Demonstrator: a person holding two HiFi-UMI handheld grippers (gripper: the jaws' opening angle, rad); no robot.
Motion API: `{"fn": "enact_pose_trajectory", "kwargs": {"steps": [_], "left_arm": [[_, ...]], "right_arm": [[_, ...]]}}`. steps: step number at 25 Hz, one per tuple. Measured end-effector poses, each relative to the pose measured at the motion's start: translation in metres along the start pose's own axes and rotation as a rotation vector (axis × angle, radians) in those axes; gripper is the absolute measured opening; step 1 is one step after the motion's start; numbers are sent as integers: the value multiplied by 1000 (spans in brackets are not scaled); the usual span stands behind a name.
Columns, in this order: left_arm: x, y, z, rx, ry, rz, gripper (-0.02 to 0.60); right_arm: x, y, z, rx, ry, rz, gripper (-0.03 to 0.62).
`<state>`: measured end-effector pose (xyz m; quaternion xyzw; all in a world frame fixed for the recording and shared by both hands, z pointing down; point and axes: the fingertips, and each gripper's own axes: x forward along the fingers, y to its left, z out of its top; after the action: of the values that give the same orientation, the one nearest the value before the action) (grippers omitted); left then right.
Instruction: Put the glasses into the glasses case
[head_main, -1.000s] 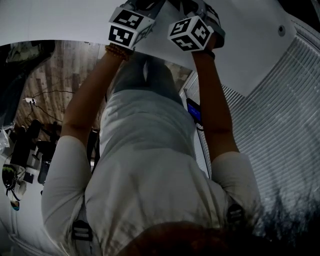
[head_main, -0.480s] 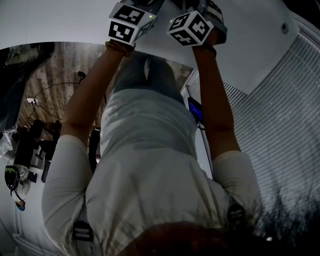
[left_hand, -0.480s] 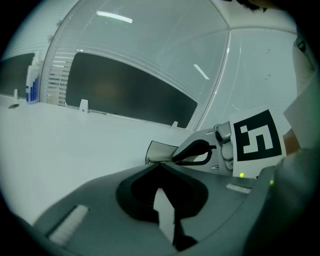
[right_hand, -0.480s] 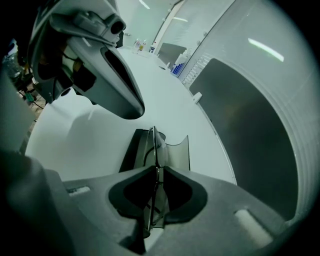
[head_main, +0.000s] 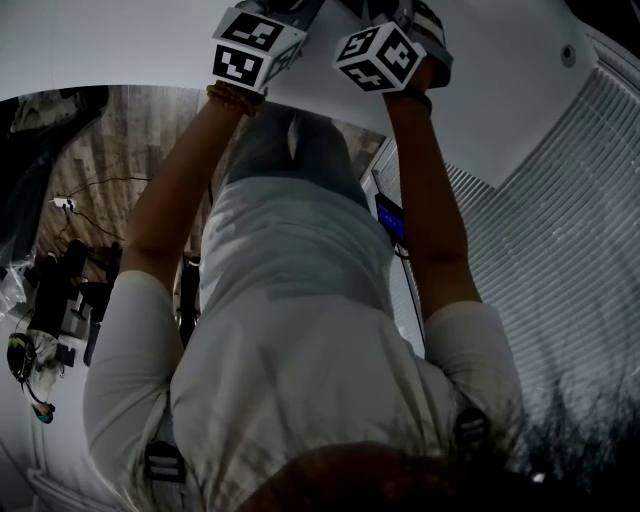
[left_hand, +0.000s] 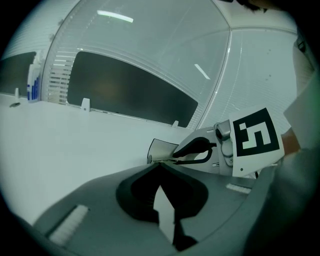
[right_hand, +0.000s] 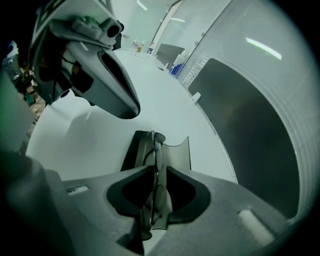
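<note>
Your right hand-held gripper: at the near edge, pointing down at the worktop; its jaws are opening, tips close on either side of the glasses.
Glasses: thin-framed, edge-on and upright between your jaws.
Glasses case: open on the worktop just beyond your jaw tips, with the darker half left and the paler half right.
Left hand-held gripper: upper left, above the worktop, apart from the case.
Worktop: white, running far back.
Bottles: small, at the far end.
Dark panel: along the right.
</note>
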<state>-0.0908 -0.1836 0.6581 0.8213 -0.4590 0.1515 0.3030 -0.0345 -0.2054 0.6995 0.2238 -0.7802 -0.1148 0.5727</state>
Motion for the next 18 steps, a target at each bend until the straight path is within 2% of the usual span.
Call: {"fn": "enact_pose_trajectory", "kwargs": {"steps": [3, 8, 18], "left_arm": [[-3, -5, -2, -14, 20, -13, 0], [0, -4, 5, 1, 5, 3, 0], [-16, -9, 1, -4, 2, -1, 0]], "right_arm": [[-1, 5, 0, 13, -4, 26, 114], [-8, -4, 0, 28, -13, 35, 114], [-30, 8, 5, 82, -40, 62, 114]]}}
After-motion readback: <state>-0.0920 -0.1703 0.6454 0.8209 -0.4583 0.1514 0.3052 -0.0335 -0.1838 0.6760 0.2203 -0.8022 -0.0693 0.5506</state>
